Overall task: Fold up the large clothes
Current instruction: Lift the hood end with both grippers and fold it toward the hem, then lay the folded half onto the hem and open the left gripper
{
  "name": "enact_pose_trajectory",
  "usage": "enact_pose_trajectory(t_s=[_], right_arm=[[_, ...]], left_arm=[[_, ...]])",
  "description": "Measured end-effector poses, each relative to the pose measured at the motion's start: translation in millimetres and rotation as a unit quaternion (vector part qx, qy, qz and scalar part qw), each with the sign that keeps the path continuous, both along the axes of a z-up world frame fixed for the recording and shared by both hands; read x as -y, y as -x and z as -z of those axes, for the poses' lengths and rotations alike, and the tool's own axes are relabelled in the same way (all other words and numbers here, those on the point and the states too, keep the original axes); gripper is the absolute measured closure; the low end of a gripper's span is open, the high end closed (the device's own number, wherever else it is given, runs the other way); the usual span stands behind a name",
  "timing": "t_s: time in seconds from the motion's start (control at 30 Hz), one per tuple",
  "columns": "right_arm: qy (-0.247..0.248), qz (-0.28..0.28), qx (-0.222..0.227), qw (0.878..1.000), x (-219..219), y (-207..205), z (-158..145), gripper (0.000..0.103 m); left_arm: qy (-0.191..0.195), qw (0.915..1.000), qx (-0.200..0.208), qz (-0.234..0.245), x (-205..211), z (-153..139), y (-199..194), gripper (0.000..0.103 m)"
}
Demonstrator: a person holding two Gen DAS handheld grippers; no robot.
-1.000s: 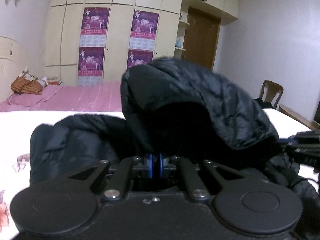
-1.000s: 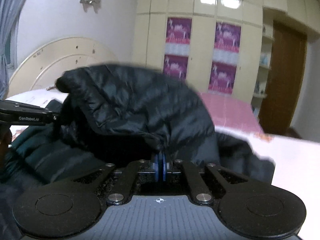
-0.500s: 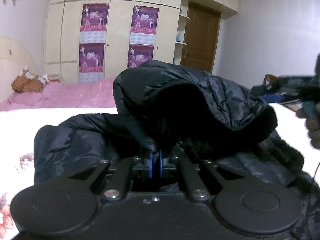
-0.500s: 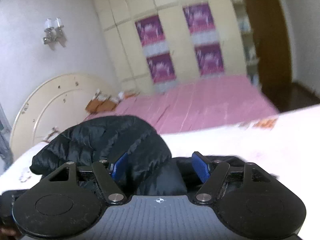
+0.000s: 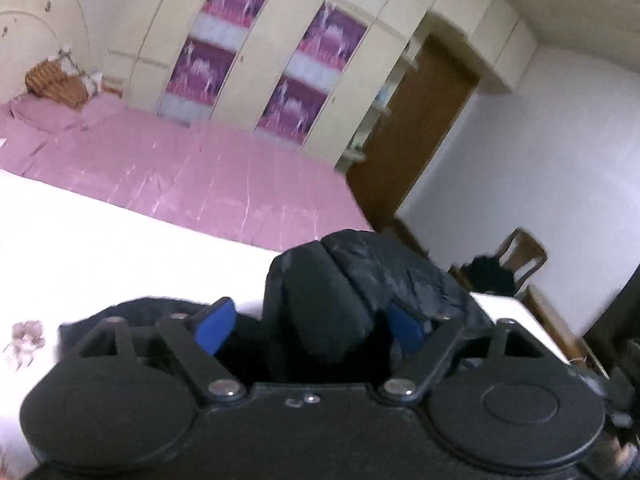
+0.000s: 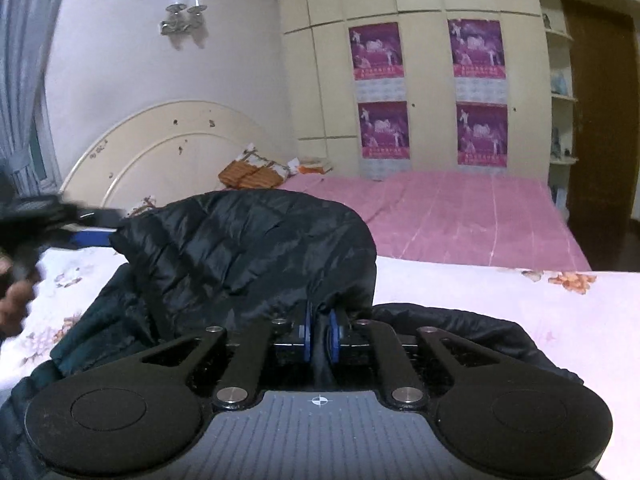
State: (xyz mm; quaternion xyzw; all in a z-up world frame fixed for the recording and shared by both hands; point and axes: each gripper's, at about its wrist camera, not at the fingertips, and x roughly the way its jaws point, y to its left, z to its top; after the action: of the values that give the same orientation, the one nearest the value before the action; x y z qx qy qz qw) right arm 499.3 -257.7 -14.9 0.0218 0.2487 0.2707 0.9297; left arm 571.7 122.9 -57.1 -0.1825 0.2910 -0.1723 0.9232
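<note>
A black puffer jacket [image 6: 240, 248] lies heaped on the white flowered sheet [image 6: 500, 320], its upper layer folded over. My right gripper [image 6: 319, 334] is closing, and its blue pads [image 6: 306, 332] pinch a fold of the jacket's near edge. In the left wrist view, a hump of the jacket [image 5: 332, 308] stands between the wide-apart blue pads [image 5: 216, 330] of my left gripper [image 5: 312, 330]. That gripper's jaws are opening, and the left pad is clear of the cloth. In the right wrist view, the left gripper [image 6: 100, 226] sits blurred at the jacket's far left edge, held by a hand [image 6: 16, 304].
A pink sheet [image 6: 460, 216] covers the far half of the bed, with an orange patterned pillow [image 6: 252, 174] by the cream headboard [image 6: 160, 152]. Behind stand a wardrobe [image 6: 428, 80] with purple posters and a brown door [image 5: 412, 132]. A wooden chair [image 5: 524, 256] with dark cloth stands to the right.
My left gripper went from shut on the jacket to wide open, rolling and rising. My right gripper opened half a second ago and has shut again on a jacket fold.
</note>
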Motion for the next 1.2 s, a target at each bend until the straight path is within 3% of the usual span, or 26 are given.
enact_pose_trajectory(t_s=[0.03,0.1,0.17,0.2,0.3,0.37,0.47,0.57,0.67,0.77,0.87,0.9,0.97,1.03,1.07,1.1,1.13,1.2], right_arm=[[-0.002,0.000,0.000,1.000,0.9,-0.3,-0.7,0.094],[-0.001,0.003,0.000,1.000,1.8,-0.2,-0.3,0.094],[-0.001,0.002,0.005,1.000,3.3,4.7,-2.4,0.094],[0.000,0.000,0.008,1.000,3.8,8.9,-4.1,0.094],[0.015,-0.010,0.026,1.000,6.2,25.7,-8.2,0.095],[0.054,-0.026,0.051,0.997,4.6,45.1,-4.4,0.095],[0.101,-0.066,0.042,0.992,5.4,67.4,10.9,0.094],[0.118,-0.082,0.035,0.989,13.0,89.3,19.2,0.094],[0.089,-0.056,0.015,0.994,30.5,98.1,15.8,0.094],[0.020,-0.017,-0.001,1.000,44.5,80.4,-4.1,0.094],[-0.007,0.017,0.007,1.000,33.8,51.5,-27.8,0.094],[-0.016,0.016,0.006,1.000,28.2,46.1,-32.6,0.094],[-0.011,-0.012,0.002,1.000,14.0,47.4,-34.6,0.094],[0.012,-0.045,-0.021,0.999,2.5,56.5,-22.6,0.094],[0.029,-0.060,-0.034,0.997,-2.1,62.1,-16.6,0.094],[0.048,-0.076,-0.039,0.995,-6.3,69.0,-9.6,0.094],[0.061,-0.083,-0.040,0.994,-8.8,74.9,-4.6,0.094],[0.064,-0.073,-0.035,0.995,-4.5,81.5,-3.8,0.094]], left_arm=[[0.001,0.9999,-0.012,0.012,3.7,2.1,-10.6,0.026],[0.003,0.9988,-0.038,0.030,10.0,9.1,-24.2,0.064],[-0.012,0.9987,-0.014,0.048,16.5,9.5,-16.9,0.082],[-0.024,0.9982,0.009,0.054,18.3,8.1,-7.2,0.086],[-0.065,0.9882,0.115,0.077,24.3,4.3,41.6,0.088],[-0.098,0.9777,0.156,0.100,26.0,7.1,69.5,0.088],[-0.137,0.9731,0.143,0.118,22.3,24.4,99.0,0.088],[-0.119,0.9803,0.102,0.120,9.9,46.5,122.1,0.088],[-0.117,0.9832,0.082,0.113,-0.6,60.2,142.7,0.087],[-0.112,0.9853,0.069,0.110,-7.1,65.1,151.6,0.087],[-0.114,0.9858,0.054,0.111,-15.2,57.8,154.5,0.075],[-0.111,0.9862,0.050,0.112,-17.4,53.7,156.4,0.075],[-0.086,0.9899,0.040,0.106,-31.3,52.6,164.1,0.074],[-0.051,0.9950,0.021,0.083,-50.0,51.0,173.3,0.067],[-0.030,0.9973,0.010,0.067,-57.5,45.7,178.1,0.052],[-0.005,0.9989,0.002,0.047,-66.9,39.9,179.5,0.025],[0.020,0.9994,0.004,0.029,-74.5,33.3,180.2,0.014],[0.062,0.9980,0.006,0.005,-86.7,21.6,178.2,0.017]])
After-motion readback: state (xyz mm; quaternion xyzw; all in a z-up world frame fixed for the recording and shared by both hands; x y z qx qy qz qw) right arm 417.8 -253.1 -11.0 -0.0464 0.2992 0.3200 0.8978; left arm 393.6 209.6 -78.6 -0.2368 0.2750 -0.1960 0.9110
